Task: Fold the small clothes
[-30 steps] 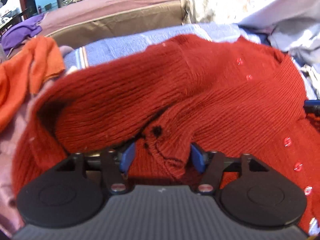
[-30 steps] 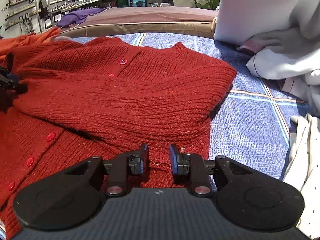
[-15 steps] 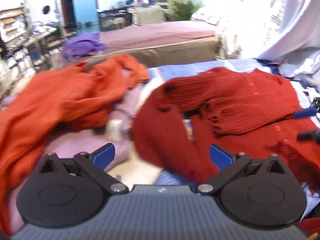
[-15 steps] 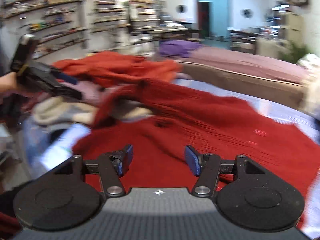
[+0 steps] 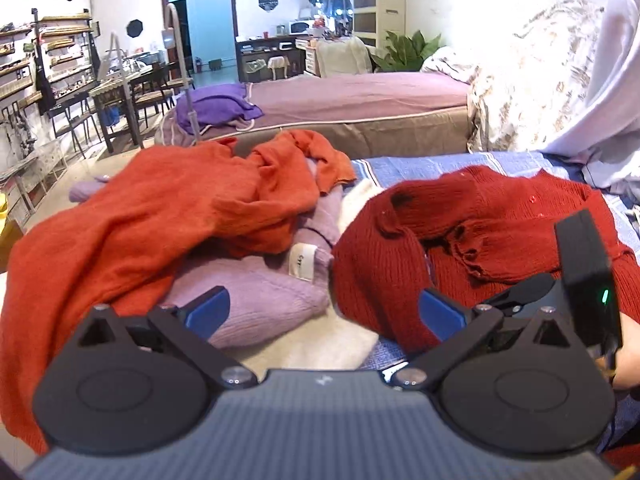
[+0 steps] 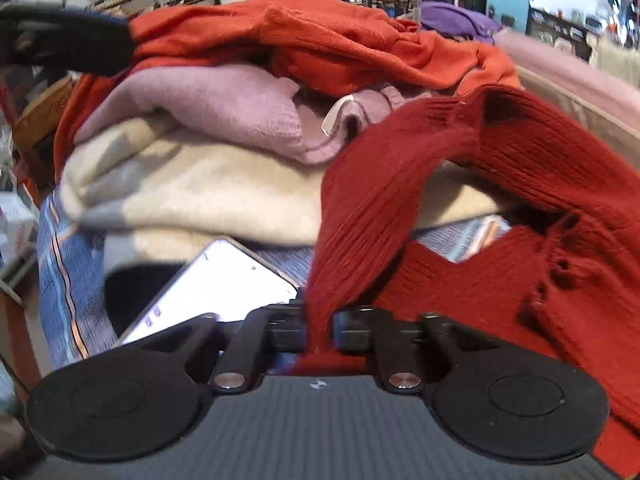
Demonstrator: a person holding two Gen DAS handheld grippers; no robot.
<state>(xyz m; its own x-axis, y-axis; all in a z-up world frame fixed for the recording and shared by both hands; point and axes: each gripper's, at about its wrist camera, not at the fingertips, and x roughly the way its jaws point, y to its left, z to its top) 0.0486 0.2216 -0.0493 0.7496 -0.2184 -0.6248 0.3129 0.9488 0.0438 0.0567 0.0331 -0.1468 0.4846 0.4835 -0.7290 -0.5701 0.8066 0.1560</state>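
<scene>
Left wrist view: the left gripper (image 5: pixel 322 314), a second ago pinching the red cardigan (image 5: pixel 492 240), now hangs with jaws wide apart and empty above the lilac sweater (image 5: pixel 256 296), beside the orange sweater (image 5: pixel 160 224). The cardigan lies rumpled on the blue bedspread (image 5: pixel 404 168). To the right, the right gripper (image 6: pixel 320 330) has just closed and clamps the cardigan's sleeve (image 6: pixel 360 216), probably to fold it inward.
</scene>
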